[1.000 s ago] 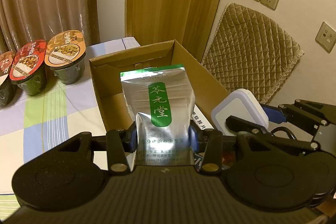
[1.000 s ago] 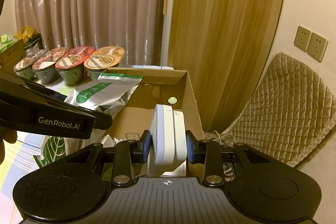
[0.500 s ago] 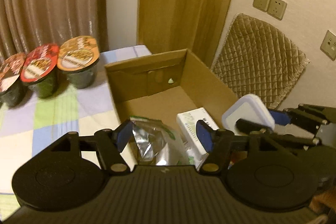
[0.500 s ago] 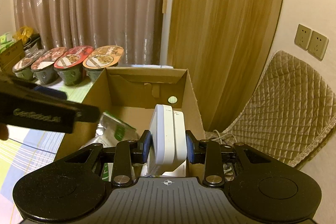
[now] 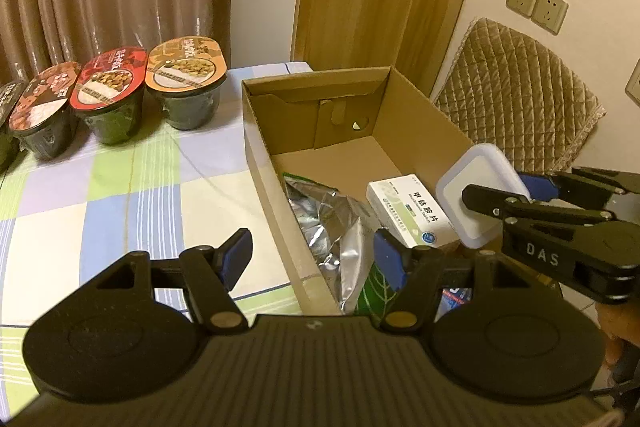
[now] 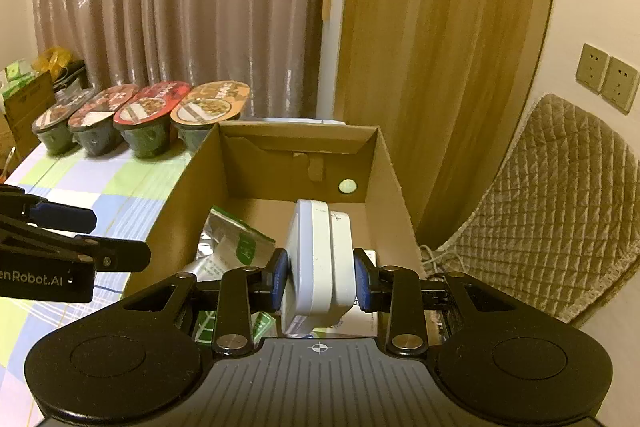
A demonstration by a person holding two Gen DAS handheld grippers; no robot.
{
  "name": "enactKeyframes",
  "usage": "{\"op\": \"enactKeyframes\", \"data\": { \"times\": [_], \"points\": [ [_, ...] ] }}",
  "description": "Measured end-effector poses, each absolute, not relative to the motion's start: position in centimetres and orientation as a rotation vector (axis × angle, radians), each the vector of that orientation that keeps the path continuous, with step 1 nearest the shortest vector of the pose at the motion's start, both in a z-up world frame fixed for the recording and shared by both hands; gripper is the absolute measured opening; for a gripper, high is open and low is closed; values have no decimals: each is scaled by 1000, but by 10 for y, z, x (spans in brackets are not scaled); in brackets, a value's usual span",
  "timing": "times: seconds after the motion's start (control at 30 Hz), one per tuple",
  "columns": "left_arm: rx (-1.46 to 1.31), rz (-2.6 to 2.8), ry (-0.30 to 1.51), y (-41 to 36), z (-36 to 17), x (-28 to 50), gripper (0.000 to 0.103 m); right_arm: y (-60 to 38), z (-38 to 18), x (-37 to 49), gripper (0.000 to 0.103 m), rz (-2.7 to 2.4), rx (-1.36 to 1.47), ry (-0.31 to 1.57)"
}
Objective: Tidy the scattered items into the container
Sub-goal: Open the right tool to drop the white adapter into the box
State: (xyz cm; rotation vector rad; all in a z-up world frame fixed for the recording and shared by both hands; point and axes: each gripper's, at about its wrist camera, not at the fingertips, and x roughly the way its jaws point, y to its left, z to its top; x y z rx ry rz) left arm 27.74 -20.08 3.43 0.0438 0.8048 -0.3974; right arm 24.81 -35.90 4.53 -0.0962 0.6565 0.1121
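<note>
An open cardboard box (image 5: pixel 264 163) (image 6: pixel 390 163) stands on the checked tablecloth. Inside it lie a silver foil tea pouch (image 5: pixel 336 223) (image 6: pixel 228 247) and a white medicine carton (image 5: pixel 408 207). My left gripper (image 5: pixel 314 259) is open and empty, straddling the box's near left wall. My right gripper (image 6: pixel 320 277) is shut on a white lidded plastic container (image 6: pixel 318 259) (image 5: pixel 476 187), held on edge above the box's near right part.
Several sealed food bowls (image 5: pixel 112 99) (image 6: pixel 148 123) line the back left of the table. A quilted chair back (image 5: pixel 516 87) (image 6: pixel 560 207) stands right of the box by the wall. Curtains hang behind.
My left gripper opened and let go of the foil pouch, which dropped into the box, then drew back and left. The right gripper held still with the white container.
</note>
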Motion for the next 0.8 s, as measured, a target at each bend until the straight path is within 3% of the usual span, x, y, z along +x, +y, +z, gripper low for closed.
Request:
{"op": "enactKeyframes", "data": {
  "times": [0.6,0.63,0.67,0.7,0.8],
  "points": [
    [43,-391,820,-182,37,255,69,-355,47,236,38,83,-50,673],
    [42,-391,822,-182,38,252,69,-355,48,233,45,80,-50,673],
    [41,-390,824,-182,38,249,71,-356,50,229,62,77,-46,670],
    [39,-390,826,-181,39,246,72,-356,52,224,97,71,-39,656],
    [39,-389,825,-181,43,236,75,-355,60,211,100,75,-40,632]
  ]
}}
